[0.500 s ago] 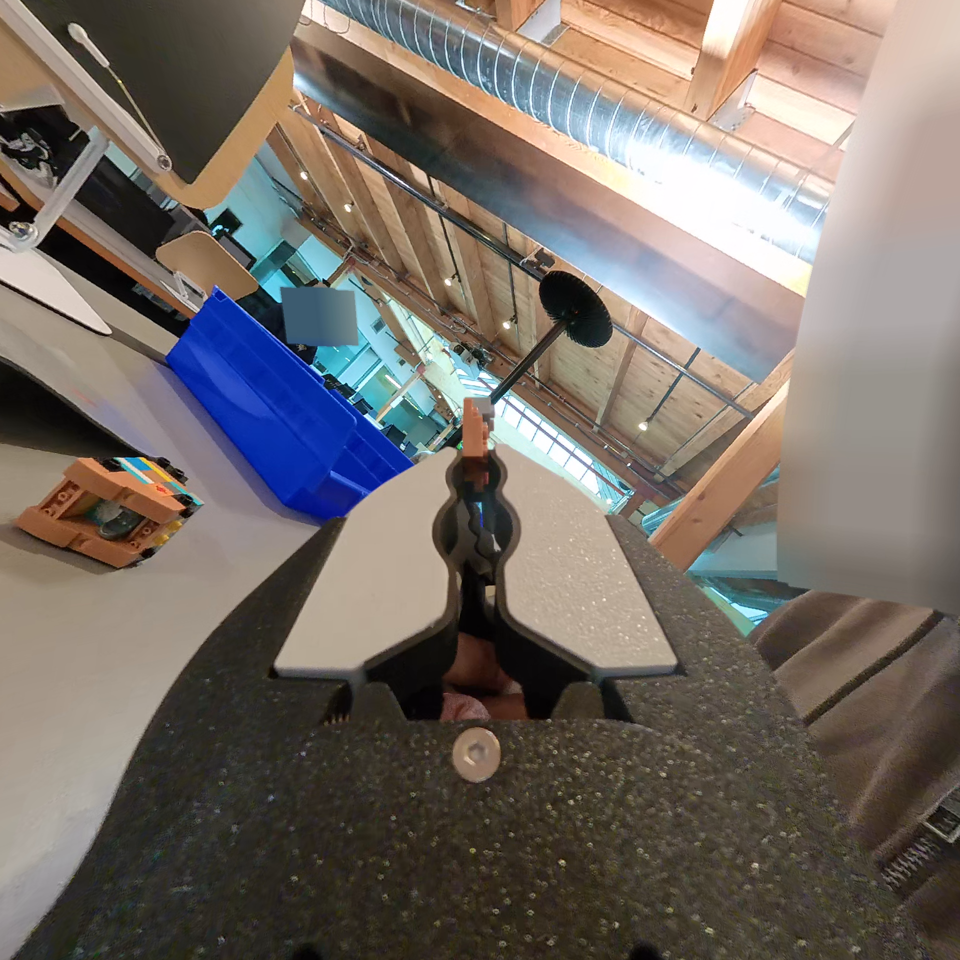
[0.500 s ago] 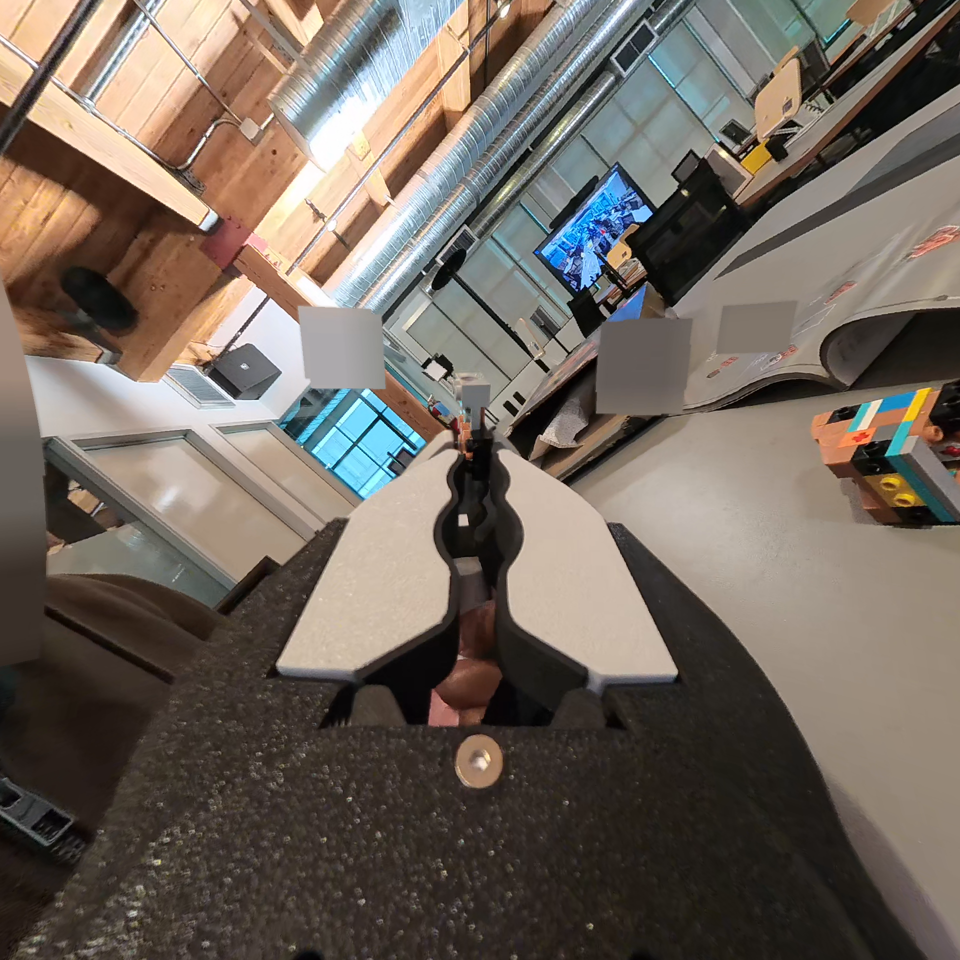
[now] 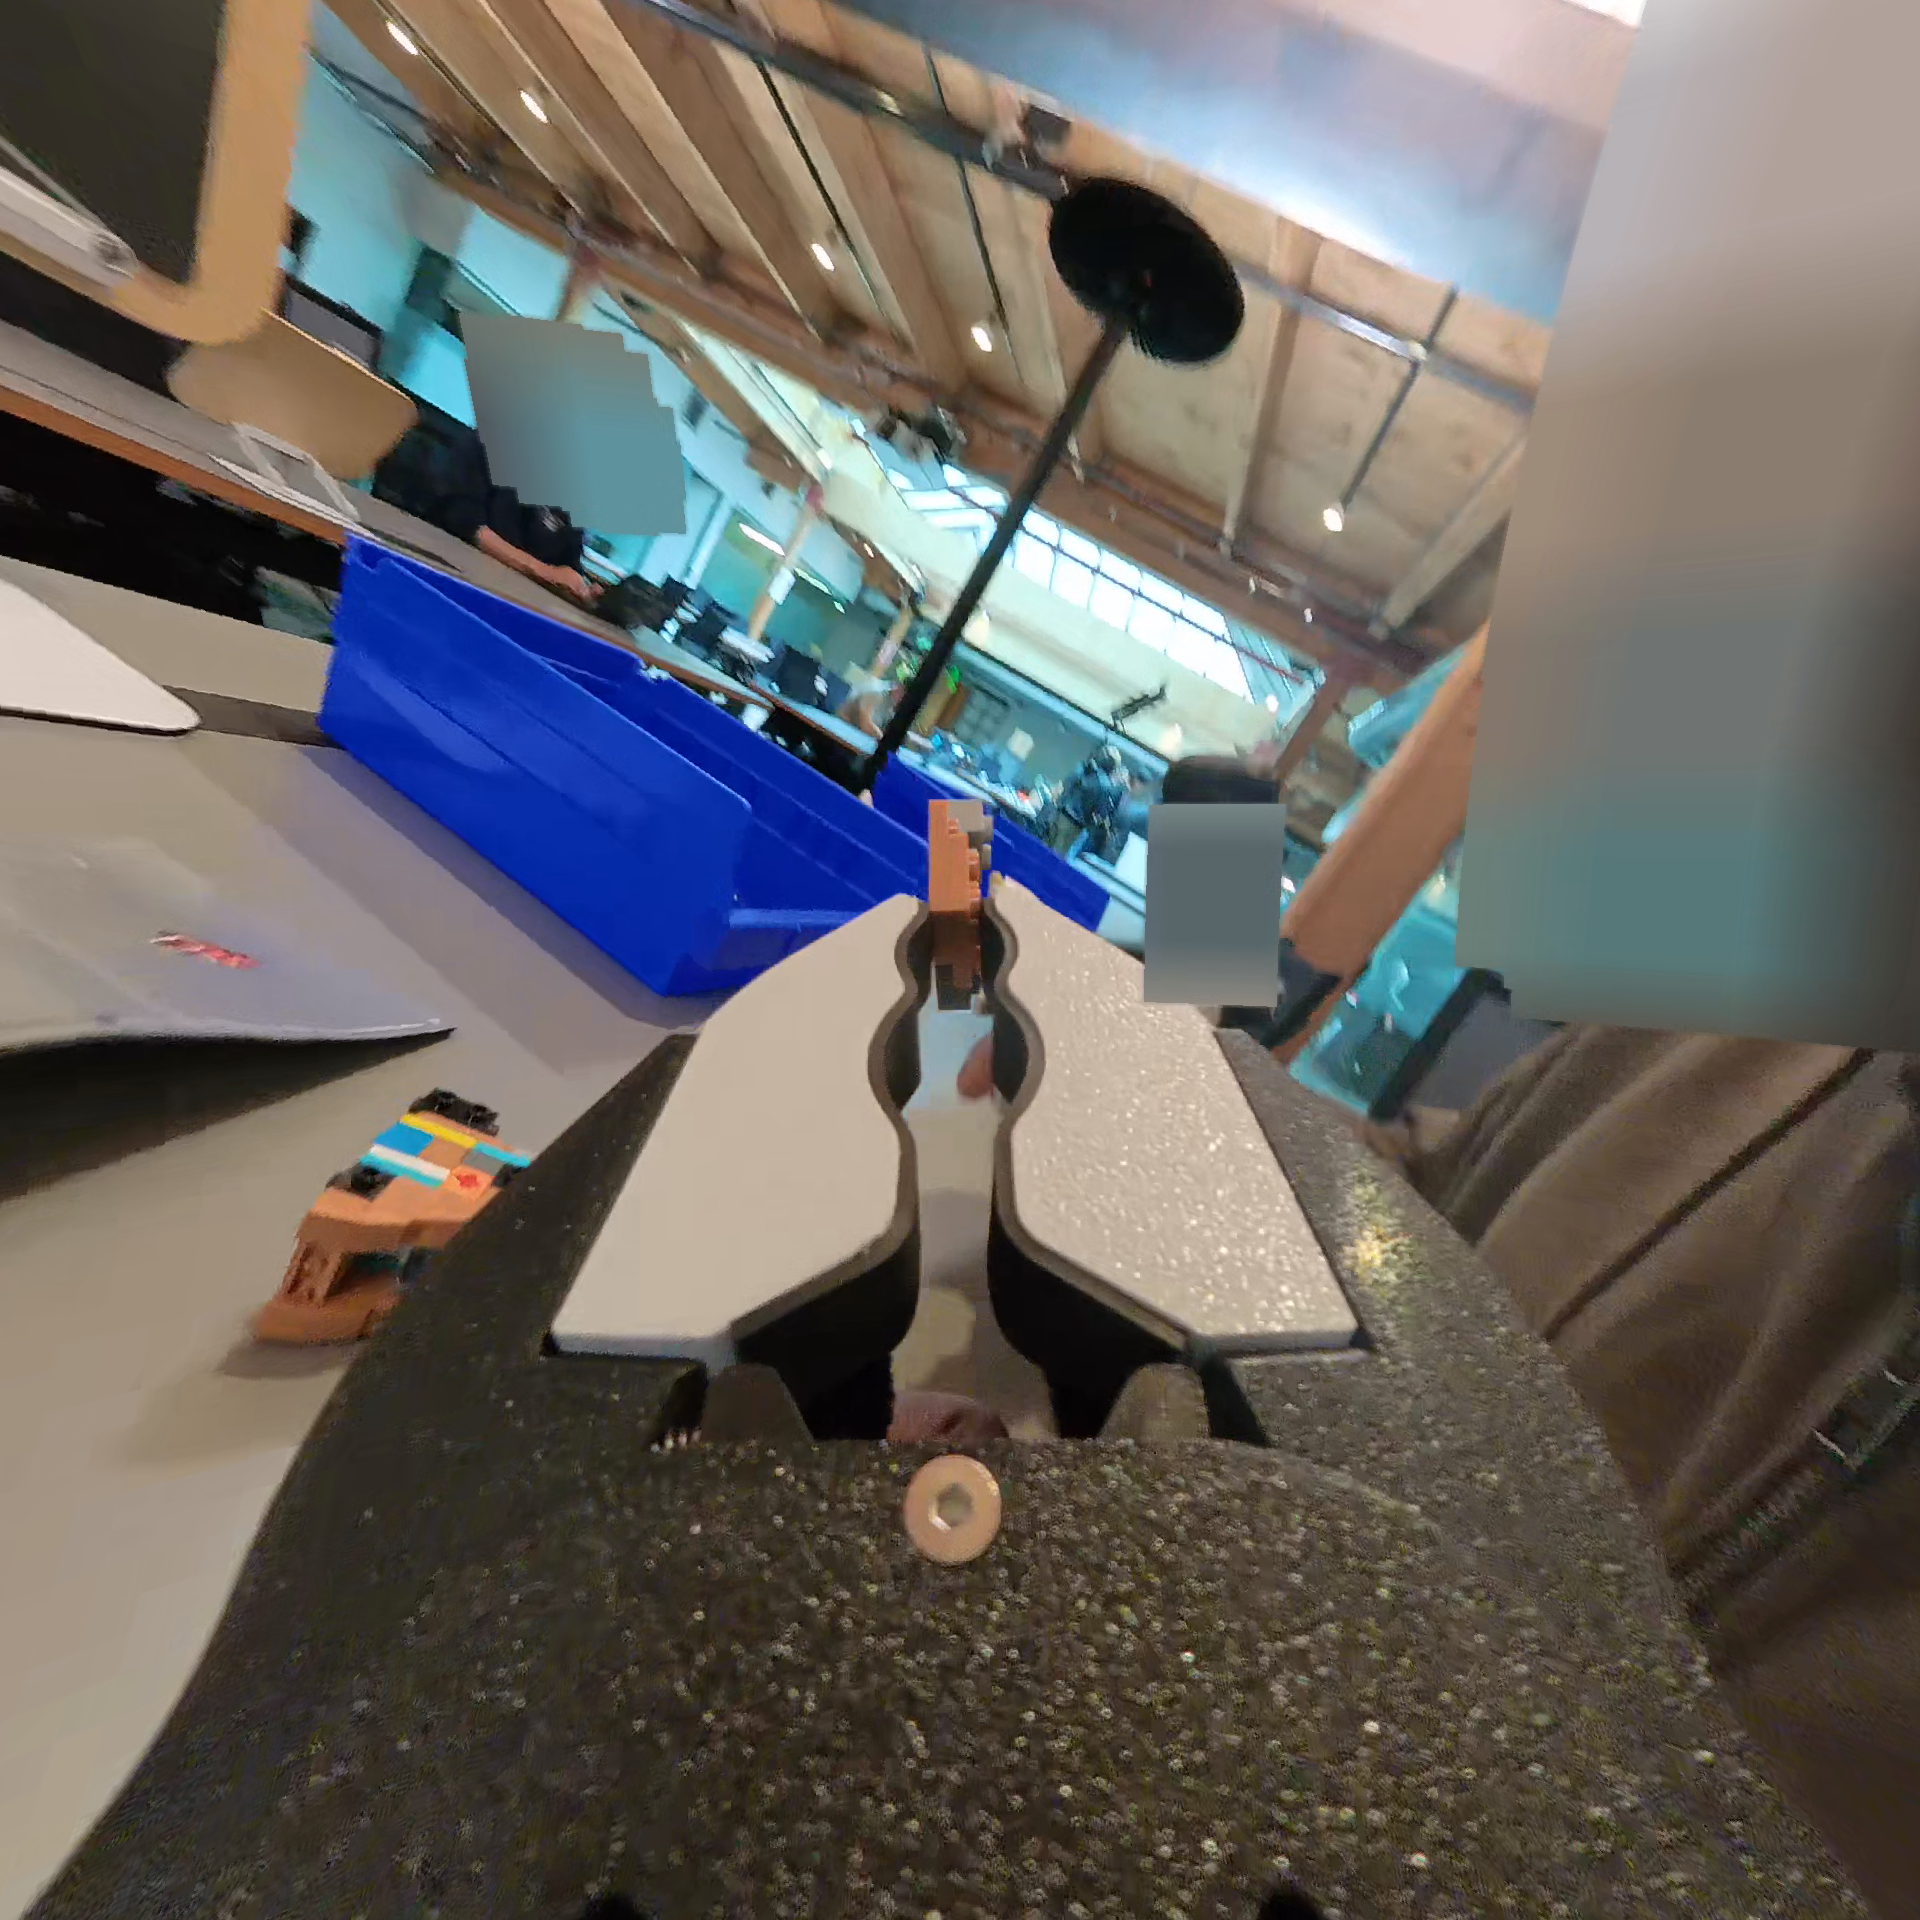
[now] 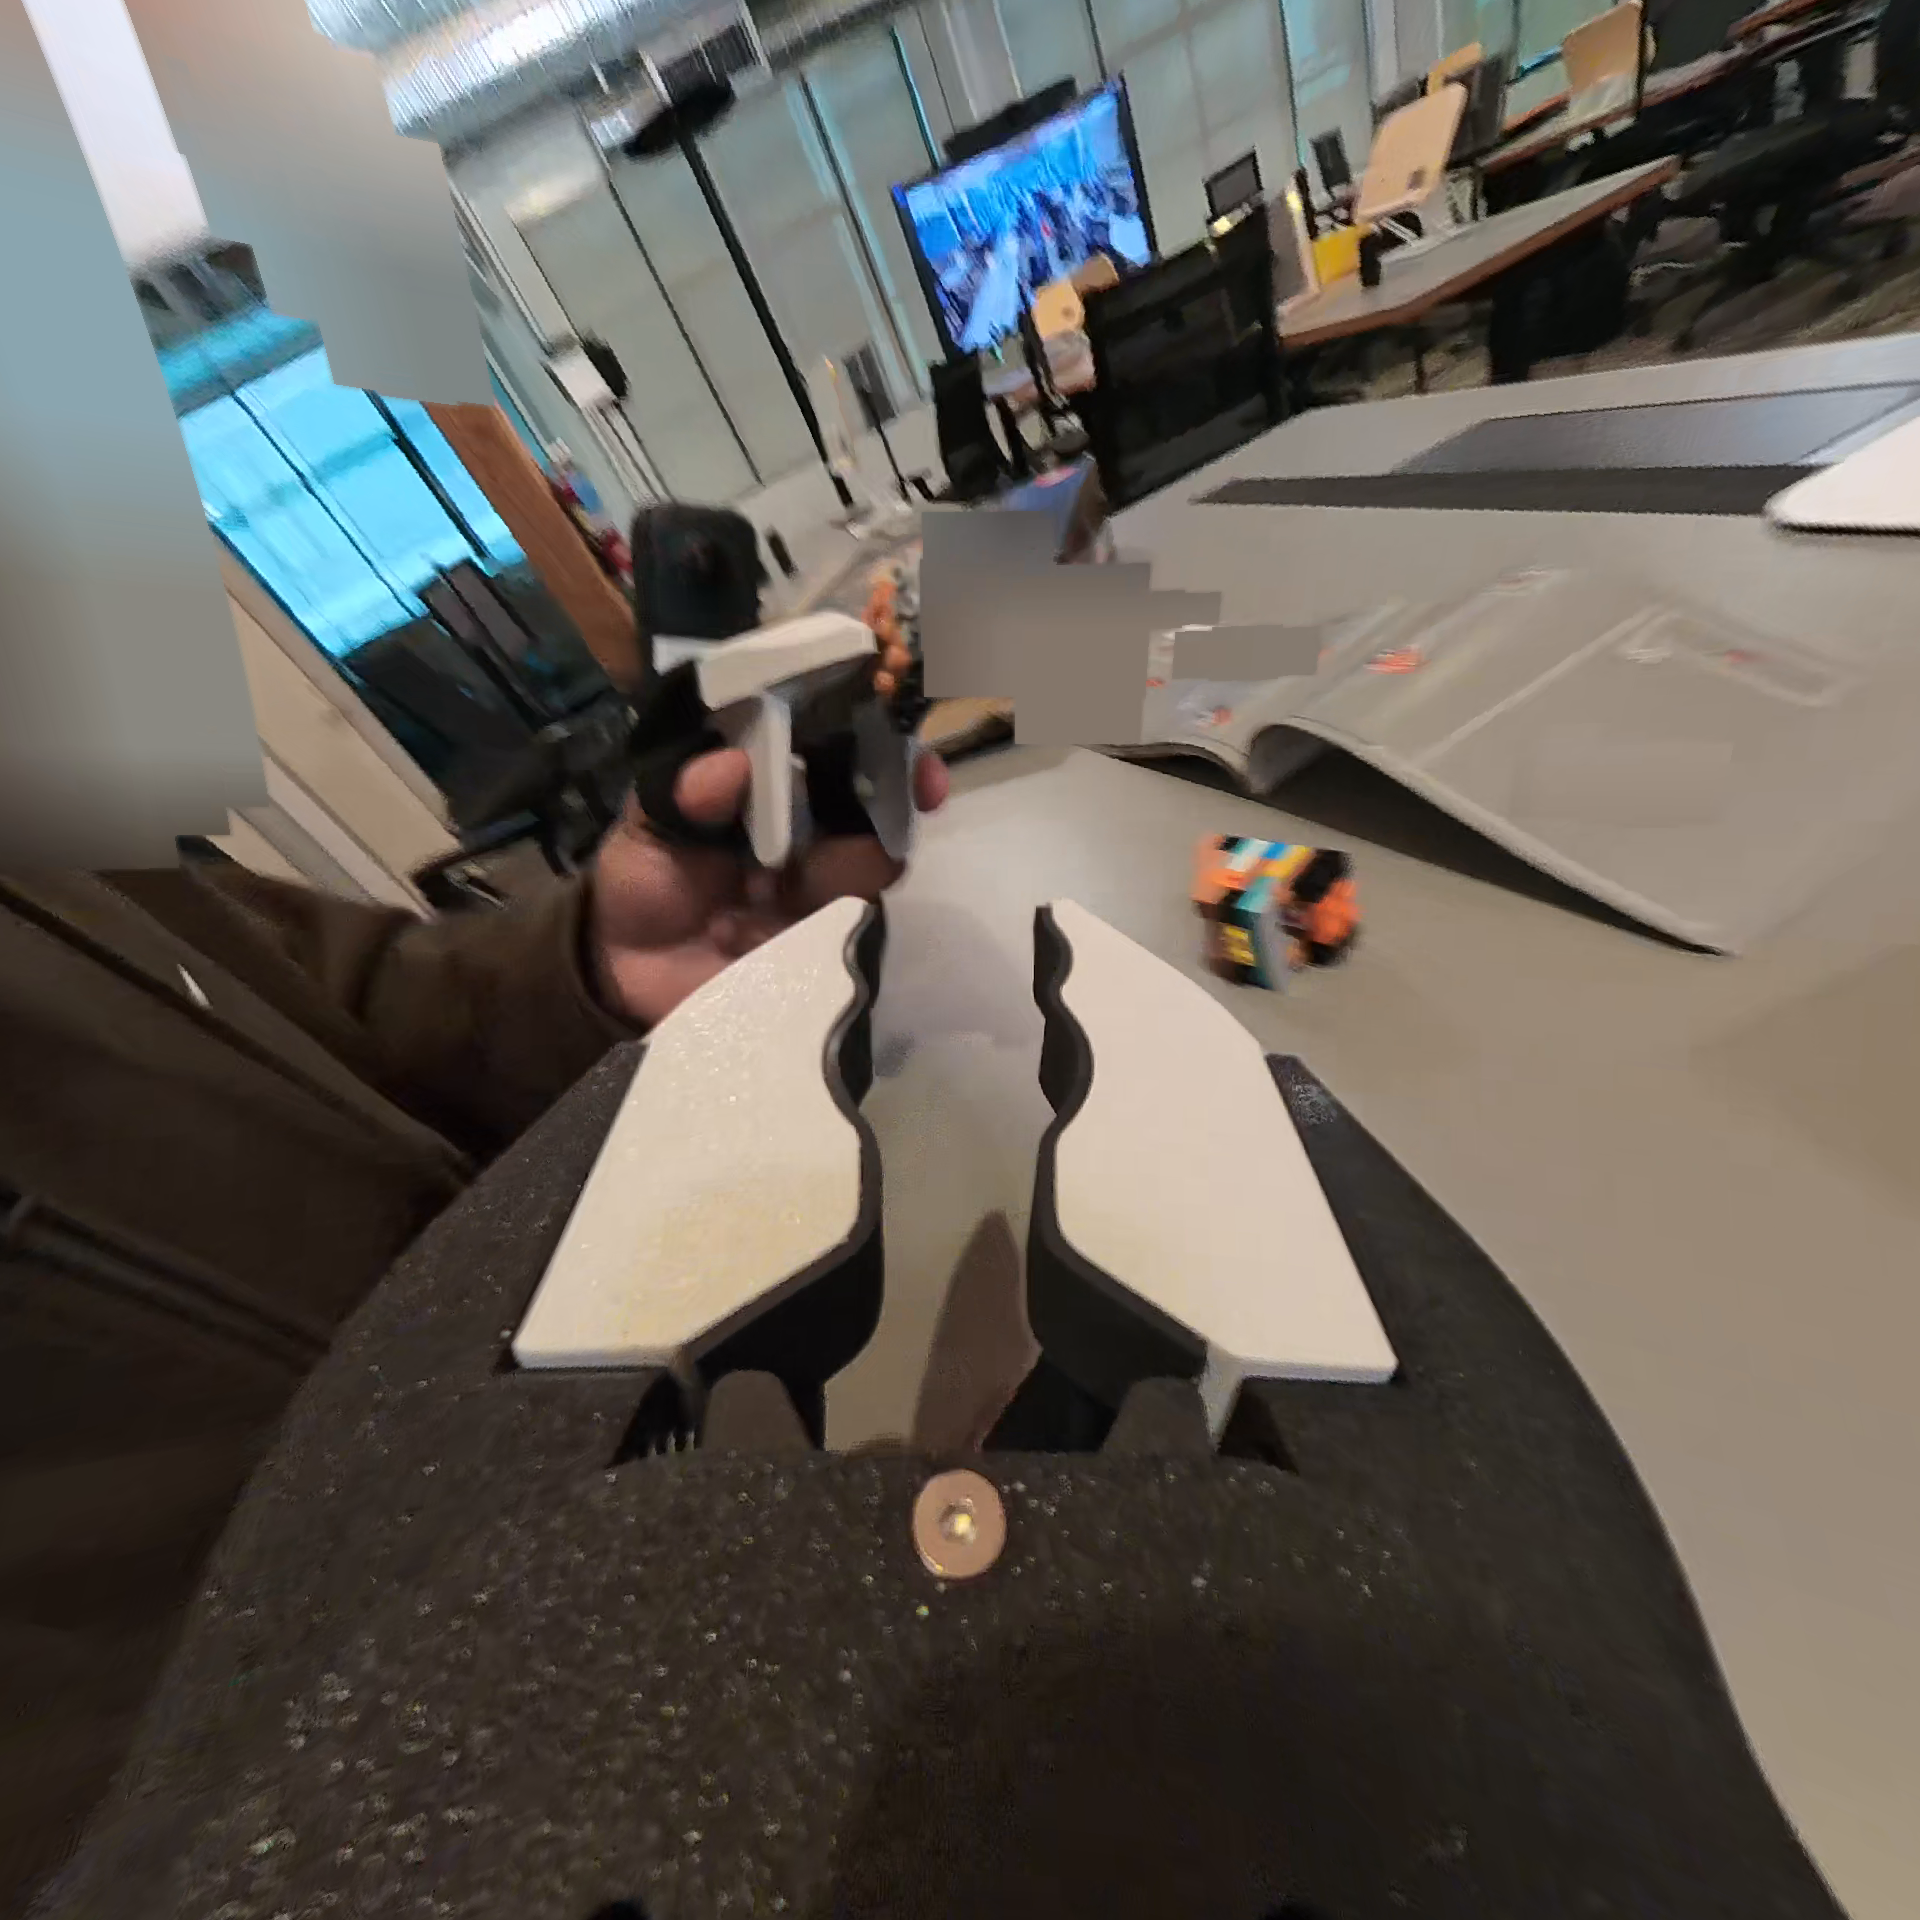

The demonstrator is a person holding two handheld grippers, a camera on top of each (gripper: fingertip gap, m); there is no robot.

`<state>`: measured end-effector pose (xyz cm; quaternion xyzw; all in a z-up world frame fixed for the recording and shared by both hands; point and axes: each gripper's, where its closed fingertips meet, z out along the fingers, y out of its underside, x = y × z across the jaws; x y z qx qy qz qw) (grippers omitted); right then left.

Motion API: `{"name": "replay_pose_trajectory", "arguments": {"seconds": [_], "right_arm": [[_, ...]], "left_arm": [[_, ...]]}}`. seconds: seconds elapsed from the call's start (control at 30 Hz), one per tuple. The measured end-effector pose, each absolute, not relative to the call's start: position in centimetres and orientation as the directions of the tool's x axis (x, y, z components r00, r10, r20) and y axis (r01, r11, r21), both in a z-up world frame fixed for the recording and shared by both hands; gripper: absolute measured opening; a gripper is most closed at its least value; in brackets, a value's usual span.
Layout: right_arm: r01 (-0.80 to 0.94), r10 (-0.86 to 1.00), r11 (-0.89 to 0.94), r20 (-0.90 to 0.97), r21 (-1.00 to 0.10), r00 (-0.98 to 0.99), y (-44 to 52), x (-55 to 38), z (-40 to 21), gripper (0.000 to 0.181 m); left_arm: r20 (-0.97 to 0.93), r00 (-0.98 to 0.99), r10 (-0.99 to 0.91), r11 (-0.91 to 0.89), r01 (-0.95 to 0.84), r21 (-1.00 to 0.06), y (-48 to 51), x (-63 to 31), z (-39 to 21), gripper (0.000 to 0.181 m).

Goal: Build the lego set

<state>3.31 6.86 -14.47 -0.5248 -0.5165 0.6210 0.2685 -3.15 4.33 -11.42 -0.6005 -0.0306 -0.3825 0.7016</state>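
Bare grey table (image 4: 1455,1195) lies ahead; the lego block (image 4: 1273,899) and open booklet (image 4: 1558,727) stand farther back.

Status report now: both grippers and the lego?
Left gripper shut on small orange-brown lego piece. Right gripper open, empty. Multicoloured lego block on grey table, unobstructed.

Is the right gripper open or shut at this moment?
Open. The right gripper shows a clear gap between its fingertips, with bare grey table visible through it and nothing held.
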Motion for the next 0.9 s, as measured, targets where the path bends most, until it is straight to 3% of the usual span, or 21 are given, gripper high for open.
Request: {"name": "replay_pose_trajectory", "arguments": {"seconds": [0.1,0.17,0.23,0.33,0.4,0.53,0.7,0.9], "right_arm": [[0.308,0.957,-0.121,-0.193,-0.944,-0.217,11.9,6.0,-14.4,0.025],[0.416,0.987,0.091,0.024,-0.905,-0.162,16.6,7.9,-13.8,0.023],[0.542,0.942,0.334,0.291,-0.771,-0.167,22.3,9.4,-12.9,0.02],[0.687,0.778,0.598,0.503,-0.412,-0.376,30.5,10.7,-13.3,0.018],[0.695,0.699,0.685,0.461,-0.216,-0.546,34.3,10.9,-15.0,0.015],[0.654,0.616,0.755,0.295,0.044,-0.73,39.3,10.2,-19.0,0.015],[0.673,0.672,0.724,0.068,0.149,-0.738,40.5,10.8,-22.4,0.015],[0.7,0.71,0.686,0.029,0.198,-0.704,40.9,10.8,-24.5,0.017]], "left_arm": [[0.441,0.712,-0.546,-0.054,0.496,-0.867,5.6,-2.8,-11.5,0.008],[0.409,0.711,-0.572,-0.064,0.459,-0.886,6.4,-2.7,-11.5,0.008],[0.389,0.709,-0.588,-0.064,0.439,-0.896,7.1,-2.6,-11.6,0.008],[0.41,0.697,-0.588,-0.076,0.457,-0.886,7.7,-2.6,-12.2,0.008],[0.442,0.68,-0.585,-0.089,0.487,-0.869,7.5,-2.9,-12.5,0.008],[0.469,0.708,-0.528,-0.071,0.514,-0.855,7.2,-4.8,-13.1,0.008],[0.484,0.718,-0.5,-0.041,0.539,-0.841,6.4,-6.6,-12.9,0.008],[0.514,0.682,-0.521,-0.053,0.574,-0.817,6.0,-6.5,-12.4,0.008]]}}
